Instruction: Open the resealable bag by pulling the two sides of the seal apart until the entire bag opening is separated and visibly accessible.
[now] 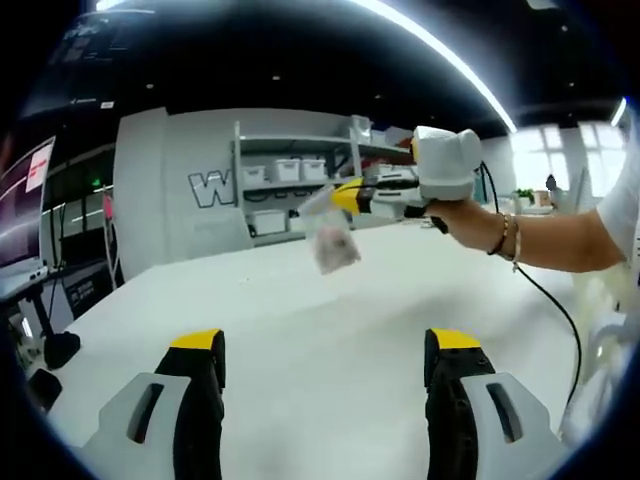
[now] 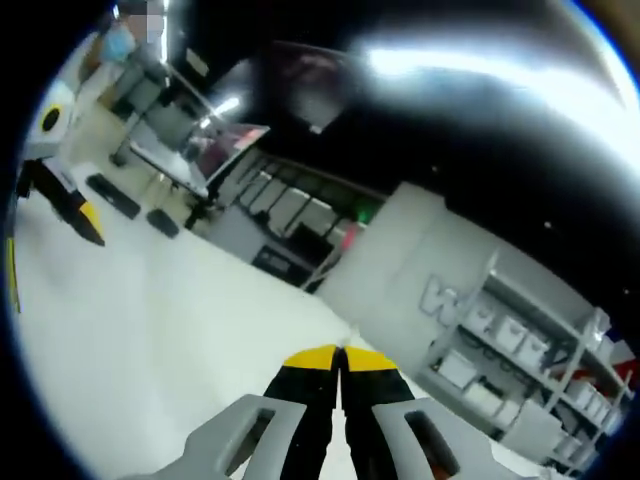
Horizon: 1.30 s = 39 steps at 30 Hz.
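A small clear resealable bag (image 1: 333, 243) with something pinkish inside hangs in the air above the white table (image 1: 300, 340). My right gripper (image 1: 347, 194) comes in from the right in the left gripper view, held by a hand with a bracelet, and is shut on the bag's top edge. In the right gripper view the right gripper (image 2: 341, 356) has its yellow-tipped jaws pressed together, and the bag itself is hidden there. My left gripper (image 1: 327, 345) stands open low over the table, short of the bag. The left gripper (image 2: 60, 195) also shows at the far left of the right gripper view.
Shelves with white bins (image 1: 285, 170) stand behind the table beside a grey wall with a large W (image 1: 205, 187). A black cable (image 1: 545, 300) trails from the right gripper across the table's right side. A monitor (image 1: 25, 200) sits at the left.
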Each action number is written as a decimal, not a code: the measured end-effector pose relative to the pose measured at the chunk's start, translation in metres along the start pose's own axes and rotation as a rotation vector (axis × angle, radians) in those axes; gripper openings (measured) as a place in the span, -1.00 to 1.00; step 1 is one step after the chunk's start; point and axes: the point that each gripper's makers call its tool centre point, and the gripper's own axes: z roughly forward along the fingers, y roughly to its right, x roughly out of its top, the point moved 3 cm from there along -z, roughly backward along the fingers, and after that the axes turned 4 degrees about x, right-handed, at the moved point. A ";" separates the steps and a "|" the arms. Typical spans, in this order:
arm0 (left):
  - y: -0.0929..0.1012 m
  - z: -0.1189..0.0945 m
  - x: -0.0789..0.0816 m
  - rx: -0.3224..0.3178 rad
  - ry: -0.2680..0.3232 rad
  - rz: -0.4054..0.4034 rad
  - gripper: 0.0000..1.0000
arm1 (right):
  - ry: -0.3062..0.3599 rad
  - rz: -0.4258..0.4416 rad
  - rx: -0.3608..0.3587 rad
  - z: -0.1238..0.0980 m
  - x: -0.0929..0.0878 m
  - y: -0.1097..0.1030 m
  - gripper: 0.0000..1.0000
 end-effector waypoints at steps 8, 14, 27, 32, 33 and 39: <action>0.005 0.000 0.000 -0.011 -0.001 0.002 0.60 | 0.022 -0.012 0.002 -0.016 0.009 -0.005 -1.00; 0.008 -0.001 0.000 -0.015 -0.001 0.007 0.60 | 0.033 -0.014 0.006 -0.028 0.012 -0.012 -1.00; 0.020 -0.003 -0.002 -0.042 -0.003 0.026 0.59 | 0.058 -0.014 -0.002 -0.059 0.020 -0.022 -1.00; 0.023 -0.003 -0.005 -0.049 -0.006 0.032 0.59 | 0.063 -0.008 -0.007 -0.071 0.018 -0.025 -1.00; 0.024 -0.003 -0.005 -0.051 -0.006 0.033 0.59 | 0.063 -0.007 -0.008 -0.073 0.017 -0.026 -1.00; 0.030 -0.001 -0.008 -0.062 -0.006 0.037 0.59 | 0.065 -0.005 -0.008 -0.083 0.015 -0.031 -1.00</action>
